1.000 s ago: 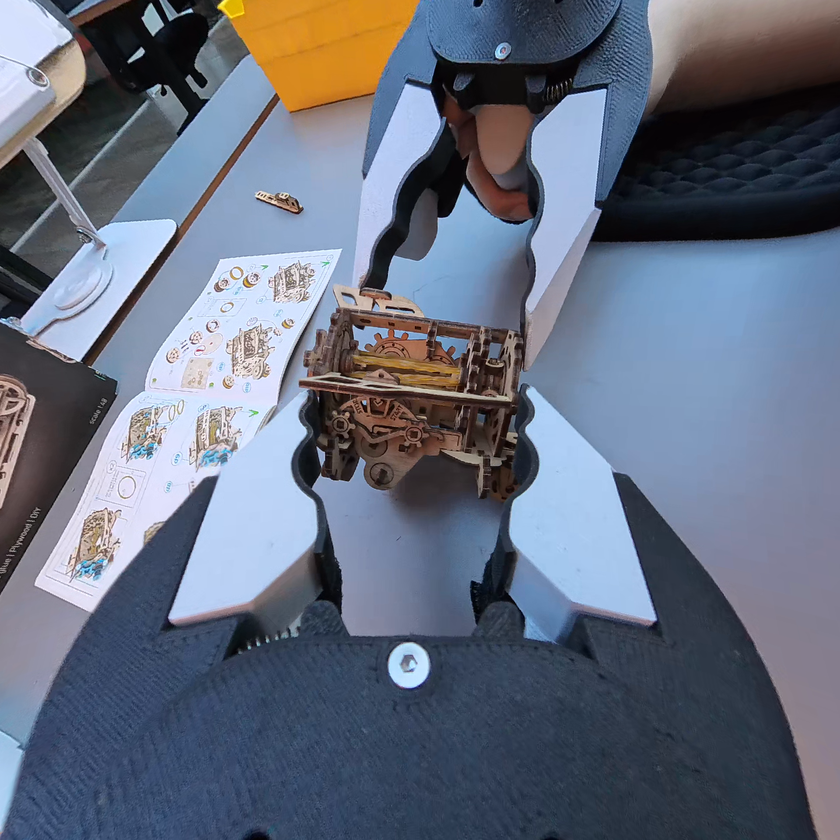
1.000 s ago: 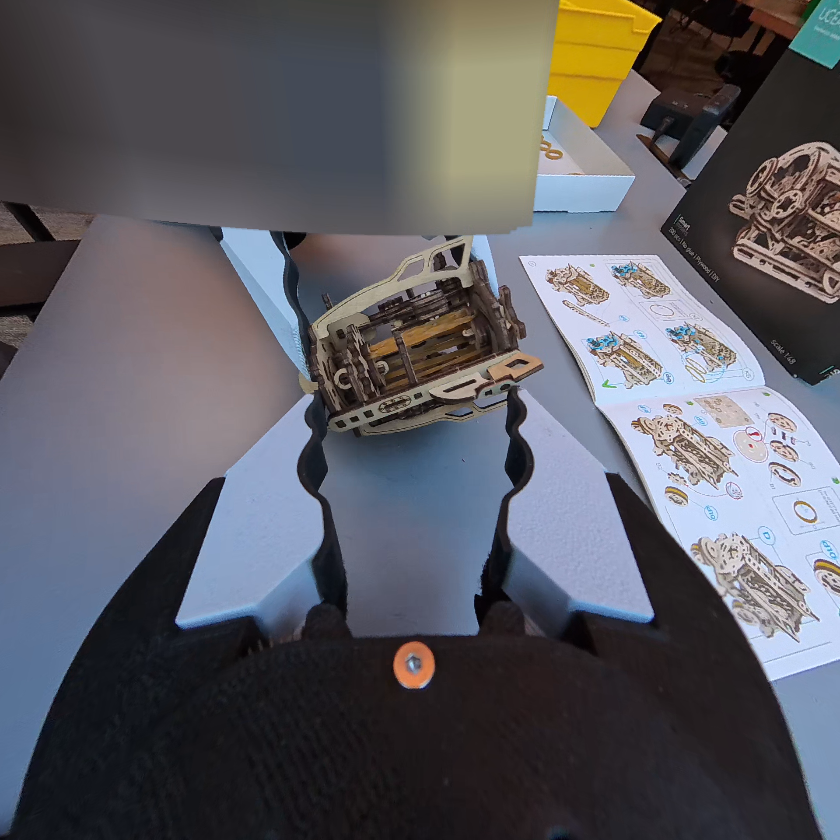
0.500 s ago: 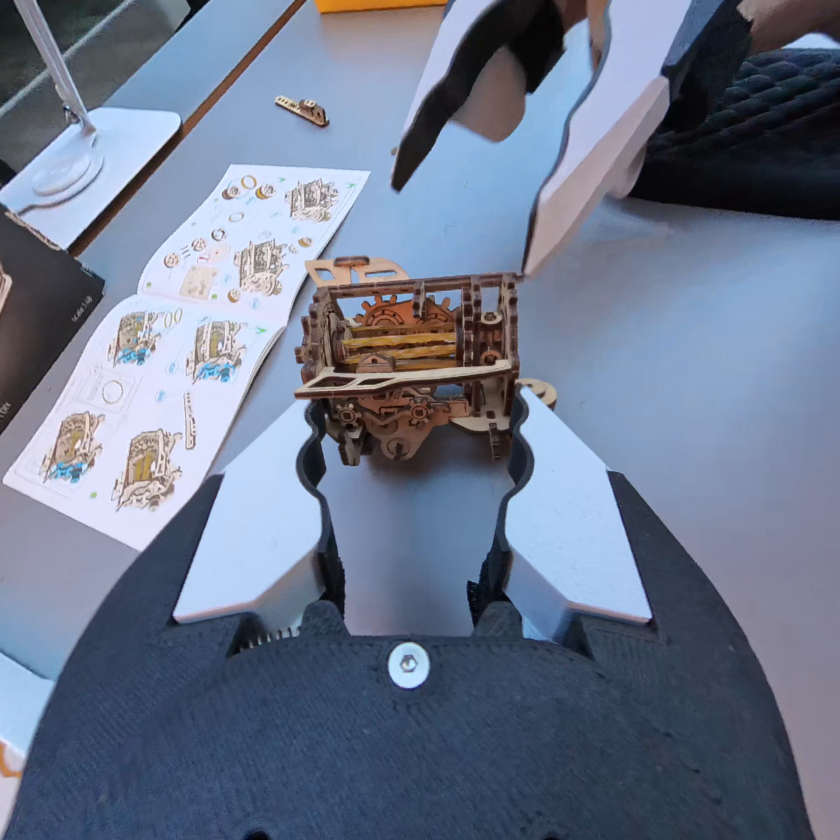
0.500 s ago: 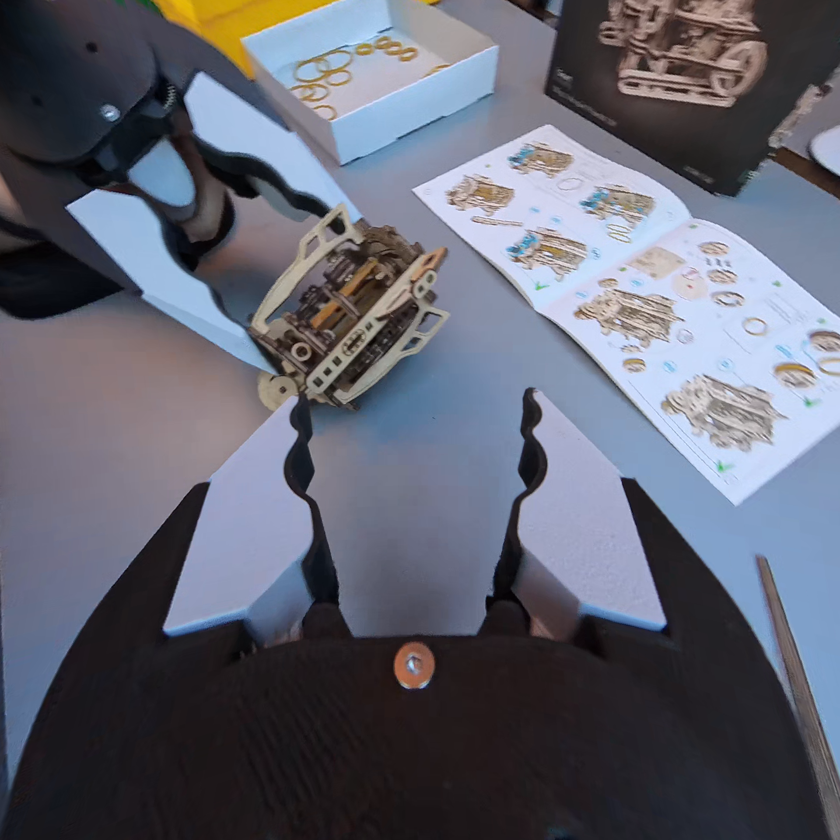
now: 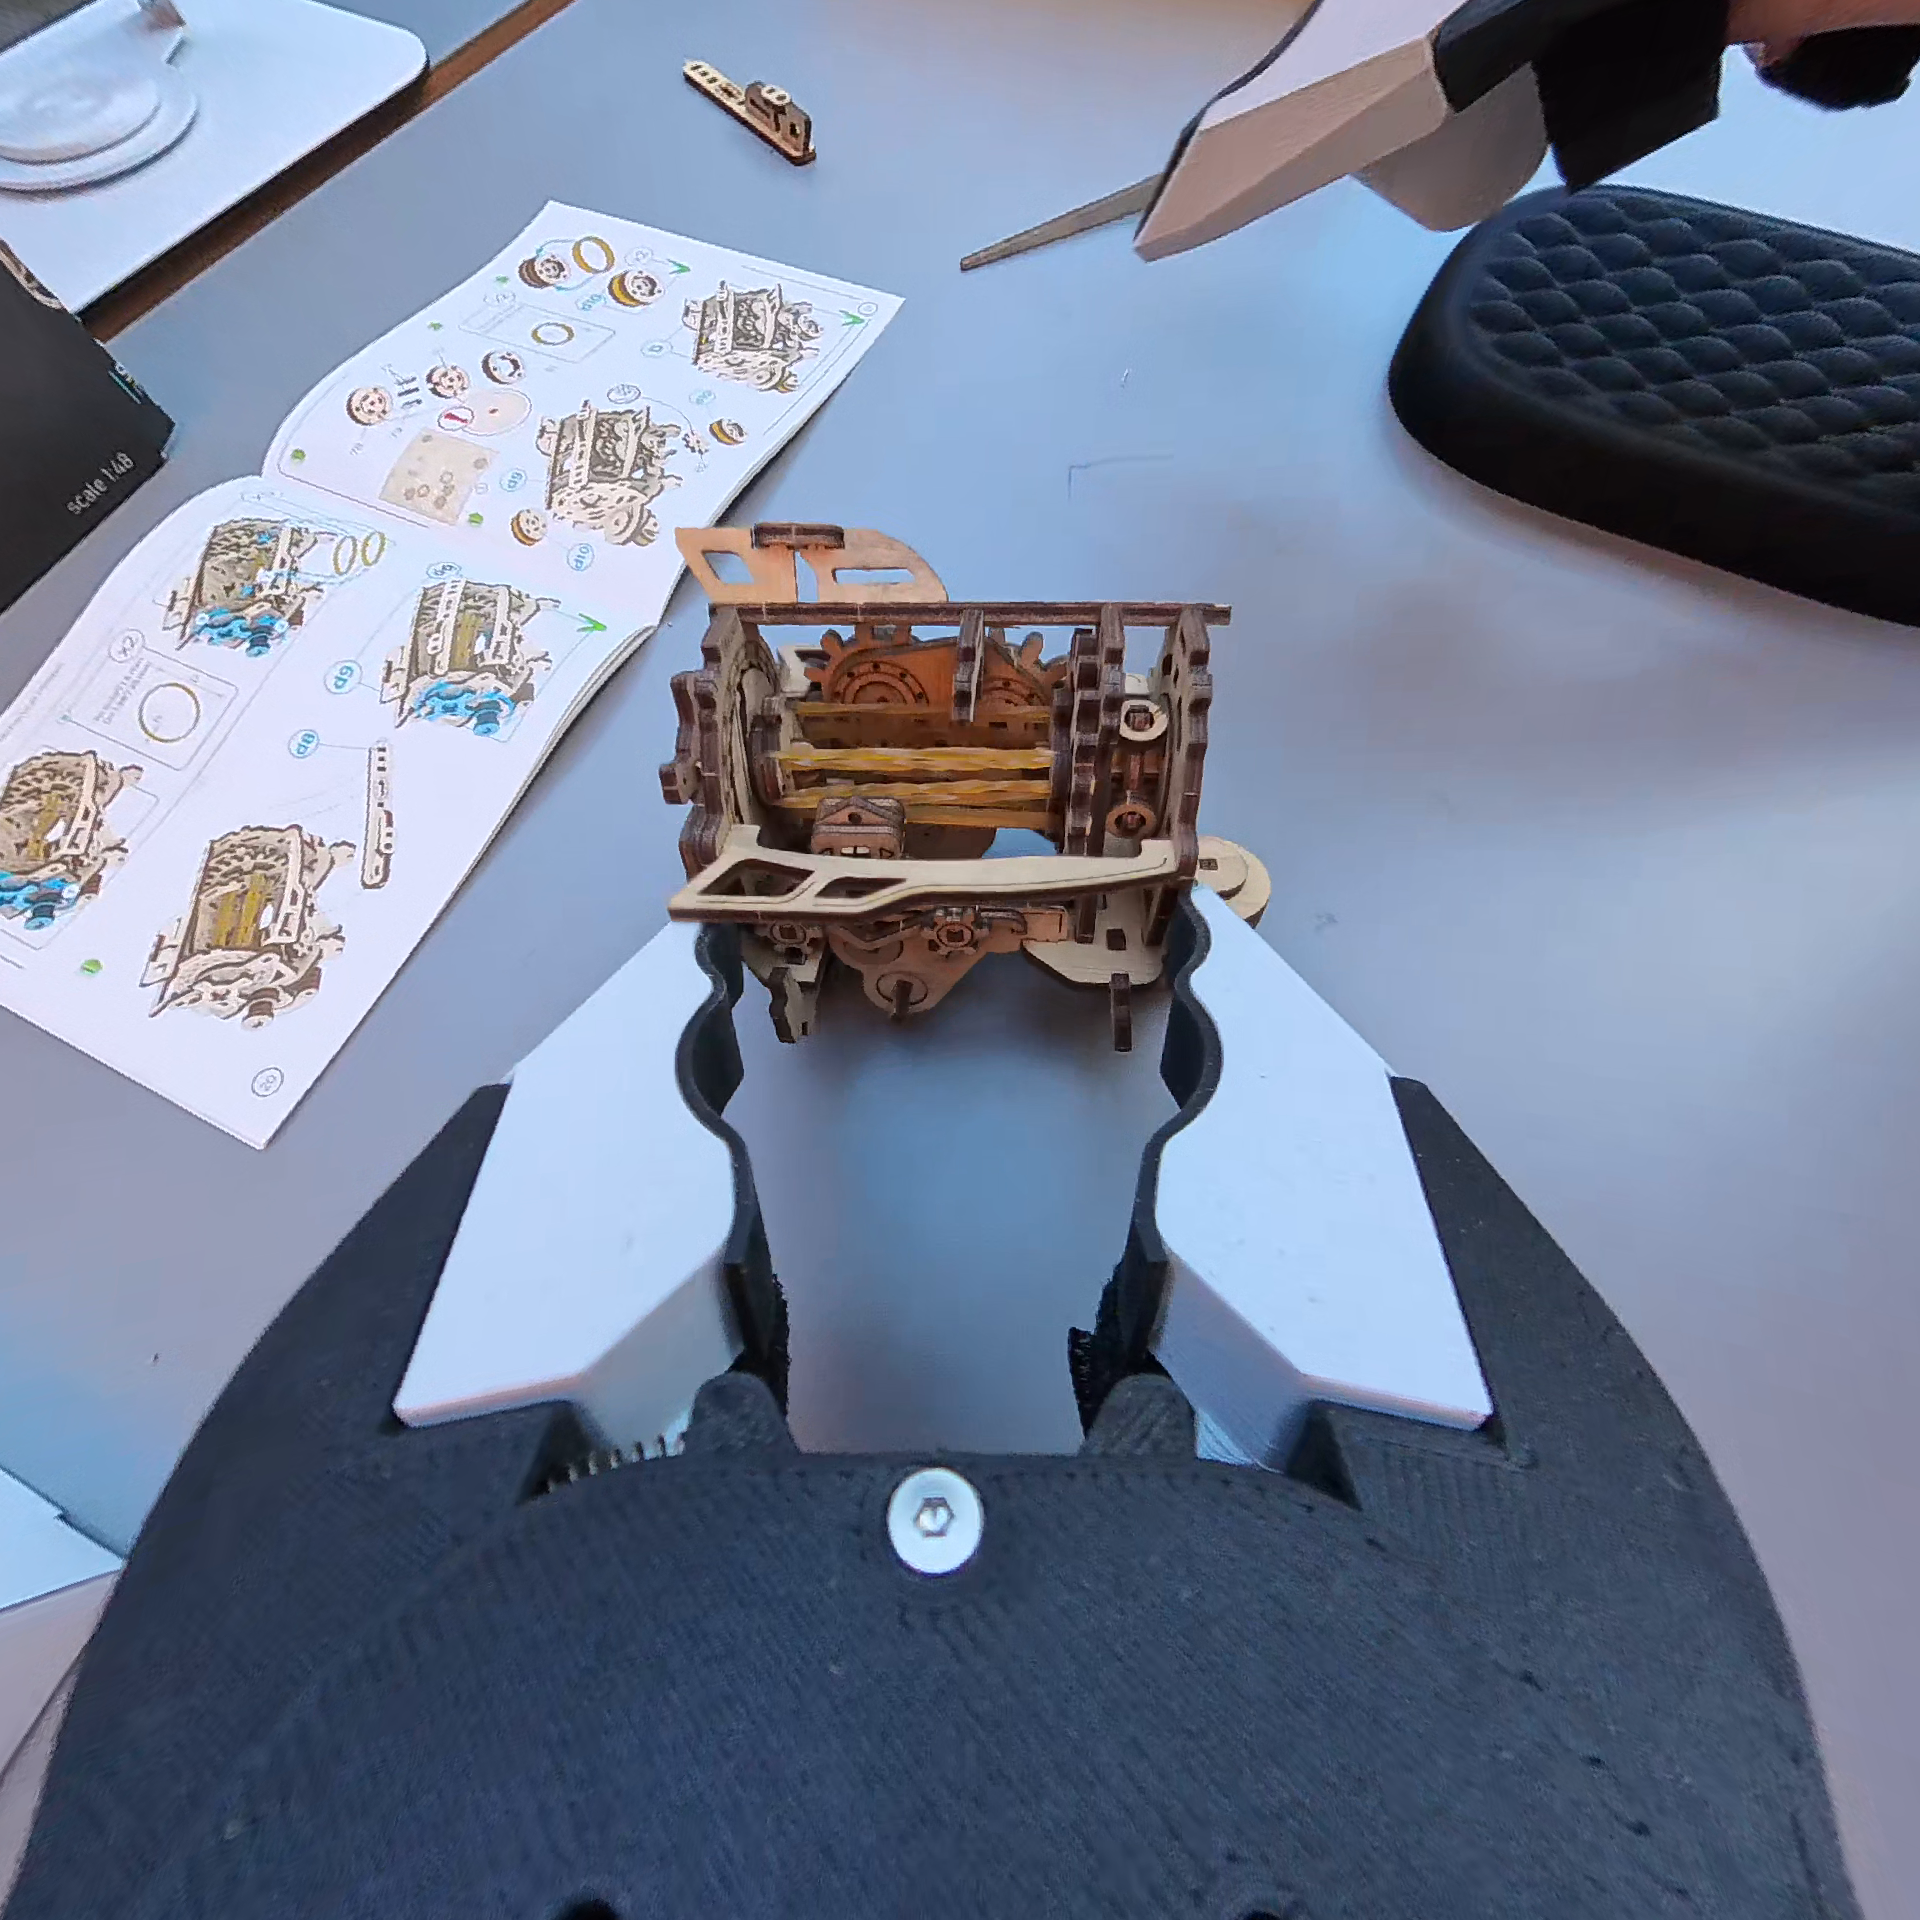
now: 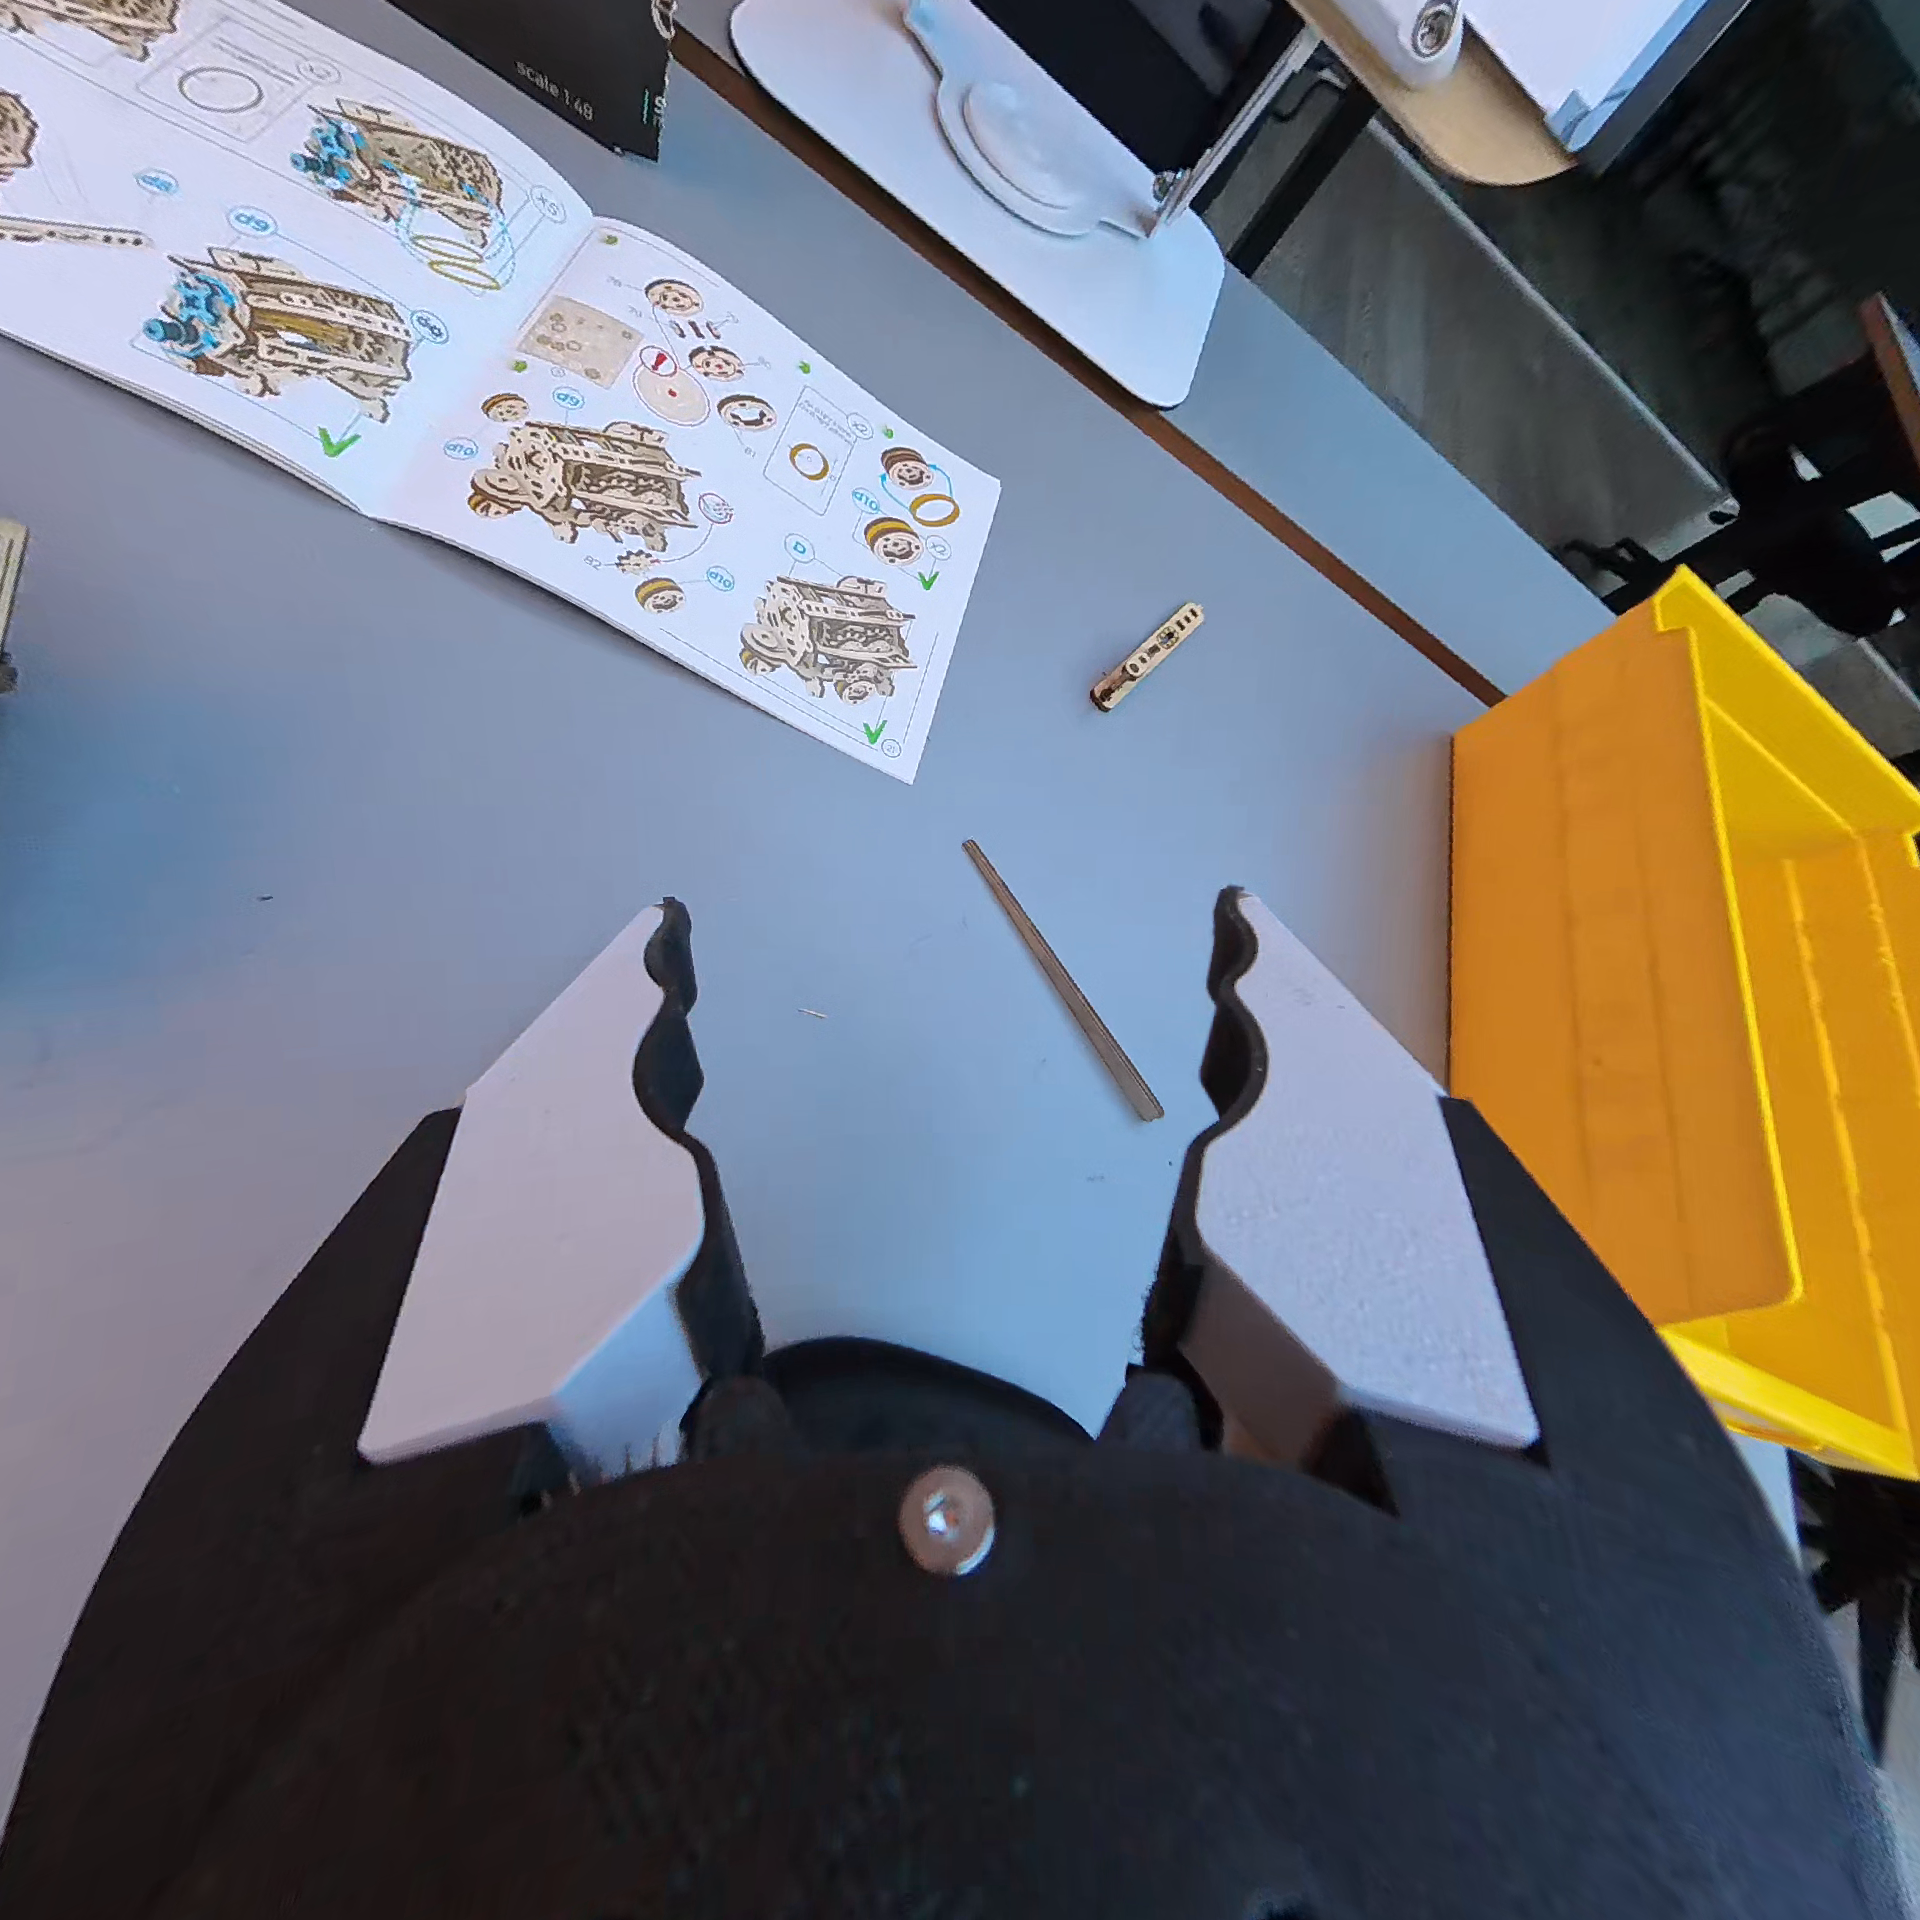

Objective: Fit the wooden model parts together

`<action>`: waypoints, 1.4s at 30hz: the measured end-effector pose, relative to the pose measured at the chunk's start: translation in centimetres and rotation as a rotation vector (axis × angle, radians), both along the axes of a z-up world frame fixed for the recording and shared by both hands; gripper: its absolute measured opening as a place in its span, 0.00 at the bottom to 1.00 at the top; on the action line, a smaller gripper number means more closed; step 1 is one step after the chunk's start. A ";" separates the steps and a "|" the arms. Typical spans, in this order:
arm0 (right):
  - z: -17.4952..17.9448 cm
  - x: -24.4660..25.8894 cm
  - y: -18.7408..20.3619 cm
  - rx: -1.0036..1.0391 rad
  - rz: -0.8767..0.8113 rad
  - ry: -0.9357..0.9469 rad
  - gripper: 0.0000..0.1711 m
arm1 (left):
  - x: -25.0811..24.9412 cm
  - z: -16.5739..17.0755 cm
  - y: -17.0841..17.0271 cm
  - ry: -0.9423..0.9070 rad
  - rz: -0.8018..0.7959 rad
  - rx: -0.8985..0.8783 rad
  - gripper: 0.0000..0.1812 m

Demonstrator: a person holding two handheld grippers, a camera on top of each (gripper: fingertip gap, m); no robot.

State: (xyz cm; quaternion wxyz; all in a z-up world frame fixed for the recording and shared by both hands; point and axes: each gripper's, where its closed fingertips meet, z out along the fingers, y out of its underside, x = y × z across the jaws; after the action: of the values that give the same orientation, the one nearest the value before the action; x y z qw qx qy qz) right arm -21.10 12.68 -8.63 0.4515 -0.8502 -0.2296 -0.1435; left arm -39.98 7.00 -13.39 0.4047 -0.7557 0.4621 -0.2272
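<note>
Now the right gripper (image 6: pixel 951 904) has left the wooden model (image 5: pixel 940 800) and hangs empty, jaws wide apart, above a thin metal rod (image 6: pixel 1060 979). The model stands on the grey table (image 5: pixel 1455 883), its base between the left gripper's (image 5: pixel 951 935) fingertips (image 5: pixel 675 966); whether they press it I cannot tell.

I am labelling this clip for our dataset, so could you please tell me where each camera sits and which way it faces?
Left wrist view: on the left gripper, looking down along its open fingers at the wooden model on the grey table; the right gripper shows top right.
Right wrist view: on the right gripper, angled down at the table past its open fingers, a thin metal rod ahead, a yellow bin at right.
Shared: the instruction booklet, the rod, and a small loose wooden piece.
</note>
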 end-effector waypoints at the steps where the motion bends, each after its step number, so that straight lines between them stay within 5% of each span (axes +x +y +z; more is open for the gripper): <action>1: 0.1 -0.1 -0.2 0.004 0.005 -0.009 0.58 | -0.1 0.0 0.0 0.001 -0.002 -0.007 0.45; 11: -1.6 -2.7 -1.7 -0.072 0.100 0.004 0.58 | -0.7 0.2 -0.2 0.005 -0.041 0.004 0.46; 19: -1.9 -11.1 -3.1 -0.410 0.631 0.646 0.58 | -0.5 3.5 -0.9 -0.129 -0.027 -0.016 0.56; 25: -1.1 -13.5 -3.5 -0.596 0.879 0.807 0.43 | 0.0 3.3 0.3 -0.099 -0.039 -0.012 0.56; 29: 1.7 -13.9 -2.1 -0.362 1.001 0.879 0.16 | 0.3 3.2 0.8 -0.105 -0.053 -0.014 0.56; 33: 7.5 -11.9 -1.9 0.035 1.087 0.995 0.14 | 0.3 2.2 0.7 -0.071 -0.071 -0.018 0.54; 42: 1.0 -13.2 -3.0 -0.306 1.023 0.972 0.18 | 0.9 1.4 0.4 -0.049 -0.068 -0.009 0.49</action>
State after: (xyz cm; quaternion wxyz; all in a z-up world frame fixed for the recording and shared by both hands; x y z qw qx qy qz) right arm -34.29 9.71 -7.65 0.3891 -0.6578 -0.3895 0.5140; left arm -39.06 7.43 -11.97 0.4046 -0.7356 0.4763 -0.2613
